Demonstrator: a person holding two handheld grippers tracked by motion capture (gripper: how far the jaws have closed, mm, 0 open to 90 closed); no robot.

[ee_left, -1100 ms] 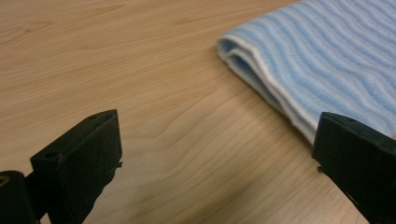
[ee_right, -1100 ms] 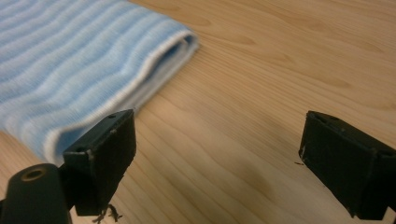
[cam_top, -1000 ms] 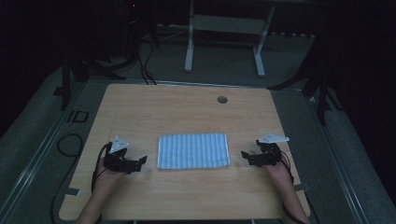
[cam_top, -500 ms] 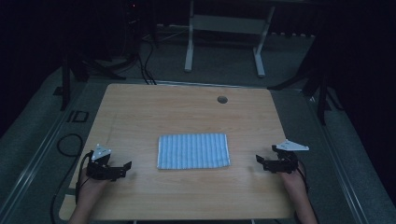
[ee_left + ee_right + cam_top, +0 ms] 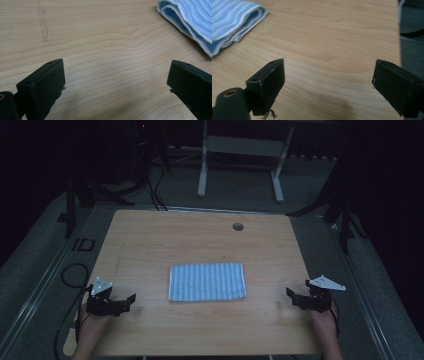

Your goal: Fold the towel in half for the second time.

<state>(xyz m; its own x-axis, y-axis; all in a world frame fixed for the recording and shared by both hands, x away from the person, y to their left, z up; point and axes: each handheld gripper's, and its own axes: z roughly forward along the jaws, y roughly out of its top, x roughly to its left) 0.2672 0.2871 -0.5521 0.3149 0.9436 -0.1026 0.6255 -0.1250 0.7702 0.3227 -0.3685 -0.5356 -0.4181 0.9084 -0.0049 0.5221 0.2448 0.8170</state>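
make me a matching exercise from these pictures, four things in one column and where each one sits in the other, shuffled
Things:
1. folded blue and white striped cloth
2. left gripper
3. right gripper
4. small round hole in the wooden table top

Places:
A. near the table's far edge, right of centre
B. over the near left corner, jaws open
C. flat in the middle of the light wooden table
D. by the near right edge, jaws open

Pairs: 1-C, 2-B, 3-D, 4-A
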